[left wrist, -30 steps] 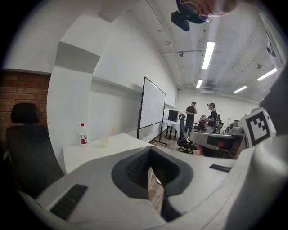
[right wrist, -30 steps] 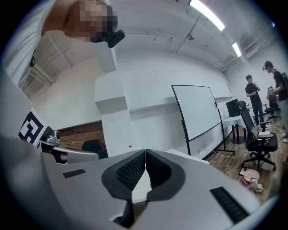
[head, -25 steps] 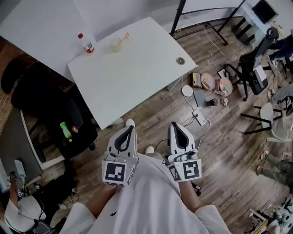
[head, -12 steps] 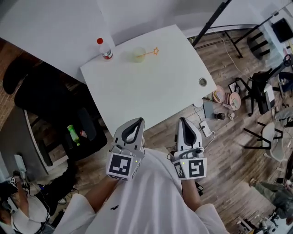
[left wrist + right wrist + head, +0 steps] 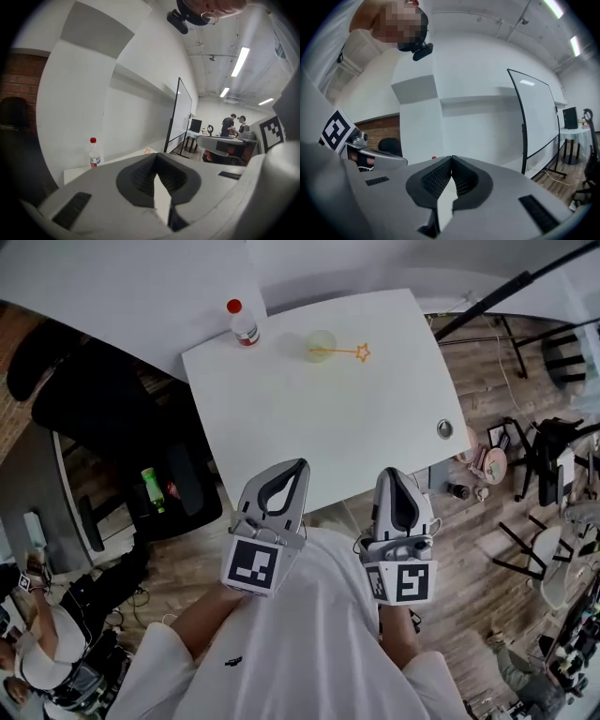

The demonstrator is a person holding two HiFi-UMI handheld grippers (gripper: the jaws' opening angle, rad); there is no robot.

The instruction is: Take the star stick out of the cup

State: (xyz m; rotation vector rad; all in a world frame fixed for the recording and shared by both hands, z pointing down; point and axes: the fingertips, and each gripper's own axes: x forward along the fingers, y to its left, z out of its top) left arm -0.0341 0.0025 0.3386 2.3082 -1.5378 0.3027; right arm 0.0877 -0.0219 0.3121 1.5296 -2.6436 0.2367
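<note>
A translucent cup (image 5: 321,343) stands near the far edge of the white table (image 5: 309,427). An orange star stick (image 5: 360,353) leans out of it to the right. In the left gripper view only the star's tip (image 5: 147,151) peeks over the jaws. My left gripper (image 5: 296,467) and right gripper (image 5: 390,474) hover at the table's near edge, far short of the cup. Both are shut with nothing between the jaws, as the left gripper view (image 5: 156,155) and right gripper view (image 5: 451,158) show.
A red-capped bottle (image 5: 243,322) stands left of the cup, also in the left gripper view (image 5: 94,153). A cable hole (image 5: 444,427) sits at the table's right corner. A black chair (image 5: 112,418) is on the left, a whiteboard (image 5: 180,117) and people (image 5: 234,124) beyond.
The table, cup and bottle have shifted right and closer in the head view. Both grippers now sit at the table's near edge, still shut.
</note>
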